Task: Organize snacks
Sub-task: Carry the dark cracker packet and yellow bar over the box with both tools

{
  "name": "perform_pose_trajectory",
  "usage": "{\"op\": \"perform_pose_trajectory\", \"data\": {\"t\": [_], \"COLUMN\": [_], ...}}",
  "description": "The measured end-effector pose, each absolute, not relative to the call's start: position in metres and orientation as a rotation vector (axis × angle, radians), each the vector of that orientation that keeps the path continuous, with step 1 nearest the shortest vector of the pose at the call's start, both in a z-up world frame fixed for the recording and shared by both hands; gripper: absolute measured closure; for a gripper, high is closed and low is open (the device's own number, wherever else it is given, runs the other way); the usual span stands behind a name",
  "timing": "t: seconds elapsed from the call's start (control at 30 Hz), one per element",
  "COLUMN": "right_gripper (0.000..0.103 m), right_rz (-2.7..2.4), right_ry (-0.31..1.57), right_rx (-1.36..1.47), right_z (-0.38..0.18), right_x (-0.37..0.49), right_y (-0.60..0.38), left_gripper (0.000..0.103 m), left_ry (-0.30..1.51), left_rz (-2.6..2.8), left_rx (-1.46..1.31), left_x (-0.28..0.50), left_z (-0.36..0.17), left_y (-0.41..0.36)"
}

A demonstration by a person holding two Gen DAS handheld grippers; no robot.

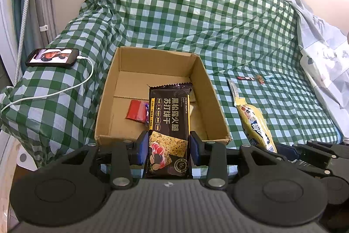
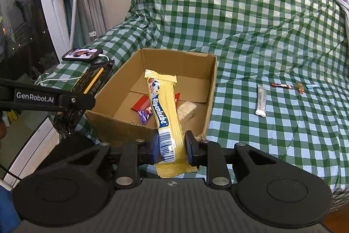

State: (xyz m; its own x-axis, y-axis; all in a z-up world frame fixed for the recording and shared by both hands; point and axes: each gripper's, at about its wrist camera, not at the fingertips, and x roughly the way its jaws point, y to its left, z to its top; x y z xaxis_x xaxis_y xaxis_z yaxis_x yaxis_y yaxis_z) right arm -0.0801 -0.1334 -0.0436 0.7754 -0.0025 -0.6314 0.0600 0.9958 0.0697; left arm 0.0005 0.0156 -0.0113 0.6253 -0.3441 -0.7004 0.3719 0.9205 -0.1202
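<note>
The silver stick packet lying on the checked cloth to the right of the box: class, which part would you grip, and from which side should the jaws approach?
Grip the silver stick packet across its narrow width near the middle, coming from above. It lies flat on the checked cloth, long and slim, so only the two long edges offer a span that the jaws can close on. Nothing crowds it.

Both grippers clamped (angled down)

Before me, a sofa under a green-checked cover. On its seat – an open cardboard box, a silver sachet and three small sweets beyond it. On the armrest – a phone, cable plugged in.
</note>
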Motion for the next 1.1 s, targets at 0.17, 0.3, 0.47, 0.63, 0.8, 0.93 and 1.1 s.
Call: {"op": "perform_pose_trajectory", "data": {"t": [0.17, 0.3, 0.47, 0.63, 0.8, 0.93, 1.1], "right_gripper": [0.077, 0.077, 0.077, 0.077, 0.077, 0.077, 0.077], "right_rz": [-0.038, -0.049, -0.049, -0.041, -0.035, -0.033, -0.027], "right_ry": [0.695, 0.695, 0.698, 0.699, 0.712, 0.727, 0.749], "right_rx": [0.079, 0.088, 0.100, 0.099, 0.100, 0.102, 0.105], "right_z": [-0.046, -0.045, -0.044, -0.043, -0.045, -0.049, -0.057], "right_x": [-0.071, -0.061, -0.045, -0.027, -0.006, 0.013, 0.038], "right_y": [-0.135, -0.139, -0.143, -0.143, -0.145, -0.148, -0.150], "left_gripper": [0.060, 0.060, 0.060, 0.060, 0.060, 0.060, 0.060], "left_ry": [0.797, 0.811, 0.814, 0.810, 0.820, 0.828, 0.850], "left_rz": [-0.391, -0.382, -0.369, -0.364, -0.361, -0.358, -0.352], "left_rx": [0.039, 0.038, 0.034, 0.026, 0.015, 0.015, 0.009], "left_x": [0.014, 0.027, 0.044, 0.062, 0.086, 0.105, 0.134], "left_z": [-0.012, -0.013, -0.012, -0.010, -0.012, -0.017, -0.026], "left_y": [0.018, 0.021, 0.022, 0.020, 0.017, 0.013, 0.010]}}
